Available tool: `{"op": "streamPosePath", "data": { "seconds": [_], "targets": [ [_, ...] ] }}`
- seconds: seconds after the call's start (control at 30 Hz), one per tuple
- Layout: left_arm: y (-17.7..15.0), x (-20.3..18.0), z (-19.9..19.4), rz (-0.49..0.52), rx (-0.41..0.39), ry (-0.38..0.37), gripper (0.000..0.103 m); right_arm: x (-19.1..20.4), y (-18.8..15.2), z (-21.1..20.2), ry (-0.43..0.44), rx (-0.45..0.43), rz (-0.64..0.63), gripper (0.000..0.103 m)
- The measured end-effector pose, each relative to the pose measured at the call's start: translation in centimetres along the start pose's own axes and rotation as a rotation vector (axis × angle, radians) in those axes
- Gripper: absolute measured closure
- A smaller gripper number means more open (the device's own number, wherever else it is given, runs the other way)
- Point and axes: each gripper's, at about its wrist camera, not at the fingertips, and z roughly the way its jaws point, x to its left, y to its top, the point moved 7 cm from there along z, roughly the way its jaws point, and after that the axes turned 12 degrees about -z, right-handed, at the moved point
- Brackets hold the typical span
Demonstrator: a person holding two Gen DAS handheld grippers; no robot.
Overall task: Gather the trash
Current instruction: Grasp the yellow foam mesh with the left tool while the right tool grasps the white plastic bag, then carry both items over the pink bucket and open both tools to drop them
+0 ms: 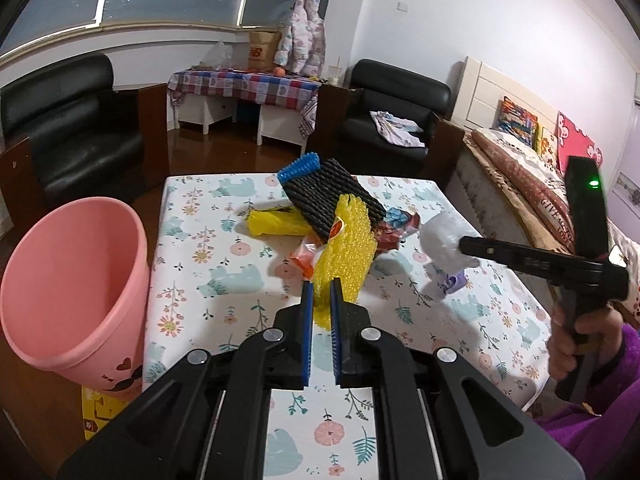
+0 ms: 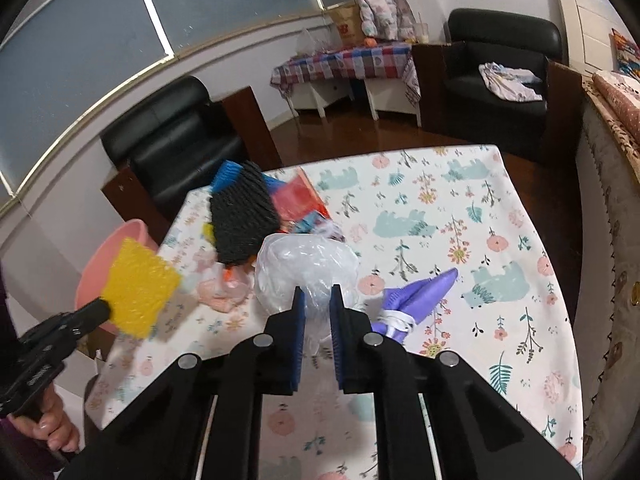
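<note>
Light, springy yellow foam netting (image 1: 346, 240), pinched at its lower edge in the clenched left gripper (image 1: 322, 300), hangs above the floral-clothed table (image 1: 224, 280), while the right gripper (image 2: 318, 306) clamps the soft, crinkly, slippery clear plastic bag (image 2: 306, 264) by its bunched near side.

A bumpy yellow foam net sleeve (image 1: 347, 240) sits pinched between the left gripper (image 1: 322, 292)'s matt black plastic fingers, faced with ribbed blue rubber pads (image 1: 307, 312). Just ahead of it lies a black foam net (image 1: 332, 196) of coarse ridged mesh. The right gripper (image 2: 317, 304), of the same matt plastic with dull metal rivets (image 2: 372, 338), clamps a thin, crinkled clear plastic bag (image 2: 304, 264), glossy in the light. To the left gripper's left stands a smooth pink plastic bin (image 1: 72, 280). Beneath both stretches a matt printed tablecloth (image 2: 460, 232).
</note>
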Motion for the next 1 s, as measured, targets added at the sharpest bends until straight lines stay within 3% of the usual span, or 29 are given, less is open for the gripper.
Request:
{"op": "streamPosePath", "data": {
  "seconds": [0.3,0.47,0.8,1.0],
  "targets": [
    [1.2,2.1,-1.5,-0.045,-0.057,0.047,0.096,4.5,2.4,-1.3,0.093,-0.039,-0.083,0.091],
    [2.0,4.6,-3.1,-0.081,-0.101,0.105,0.096,9.5,4.2,0.1,0.205,-0.036,-0.158,0.091],
    [3.9,13.1,-6.9,-0.200,-0.210,0.299,0.096,21.7,7.7,4.7,0.425,-0.014,-0.292,0.091],
    [3.8,17.6,-7.5,-0.280,-0.209,0.380,0.096,27.4,8.6,8.4,0.500,0.024,-0.321,0.091]
  ]
}}
